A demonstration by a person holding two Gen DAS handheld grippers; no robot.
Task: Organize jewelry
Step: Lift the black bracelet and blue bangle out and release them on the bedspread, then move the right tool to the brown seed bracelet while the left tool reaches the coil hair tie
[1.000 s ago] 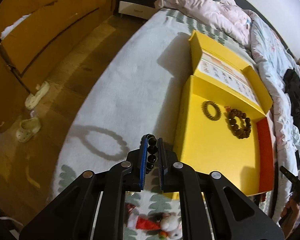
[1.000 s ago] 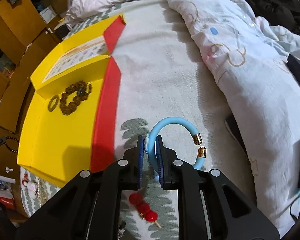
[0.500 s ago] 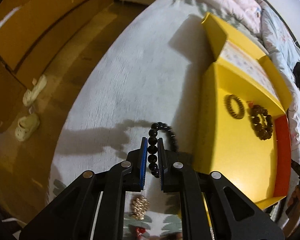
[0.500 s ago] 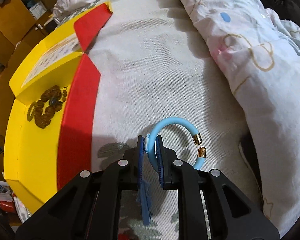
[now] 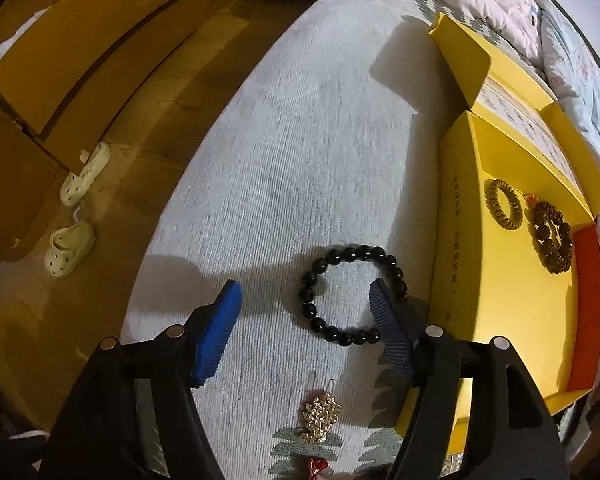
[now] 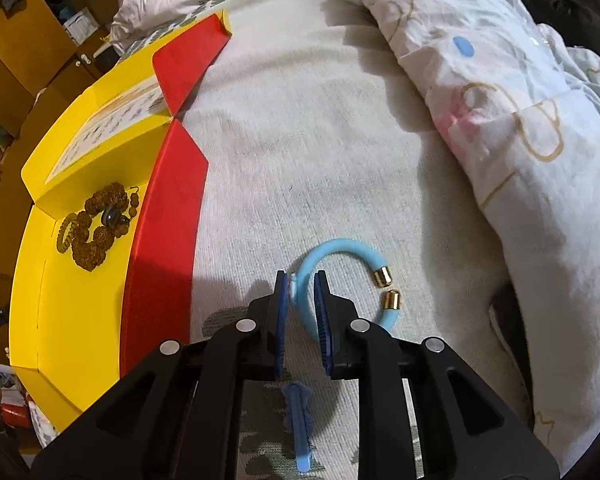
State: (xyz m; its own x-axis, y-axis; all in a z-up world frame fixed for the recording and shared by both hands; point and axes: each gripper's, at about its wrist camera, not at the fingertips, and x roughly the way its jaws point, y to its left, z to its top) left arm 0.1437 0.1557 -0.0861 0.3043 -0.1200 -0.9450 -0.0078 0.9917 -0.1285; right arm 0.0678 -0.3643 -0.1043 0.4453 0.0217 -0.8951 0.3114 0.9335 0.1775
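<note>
My left gripper (image 5: 304, 300) hangs low over the white bedspread, its jaws opening wide. A black bead bracelet (image 5: 350, 294) lies flat on the bed between the blue pads, free of both; the right pad overlaps its edge in view. In the right wrist view my right gripper (image 6: 300, 300) has a light blue bangle (image 6: 340, 250) with gold end caps between its pads. That bangle rests on the bed, the pads still close on it as the jaws begin opening. An open yellow box (image 5: 500, 320) (image 6: 72, 280) holds a coiled hair tie (image 5: 504, 204) and a brown bead bracelet (image 5: 552, 236).
A gold ornament (image 5: 320, 416) and a red item (image 5: 316, 466) lie near the left gripper. A blue hair clip (image 6: 300, 420) lies under the right gripper. A rumpled duvet (image 6: 500, 120) covers the bed's right side. The bed edge drops to a floor with slippers (image 5: 70, 248).
The left gripper sank to the bed and opened, letting go of the black bracelet. The right gripper came down with the blue bangle, which now lies on the bedspread.
</note>
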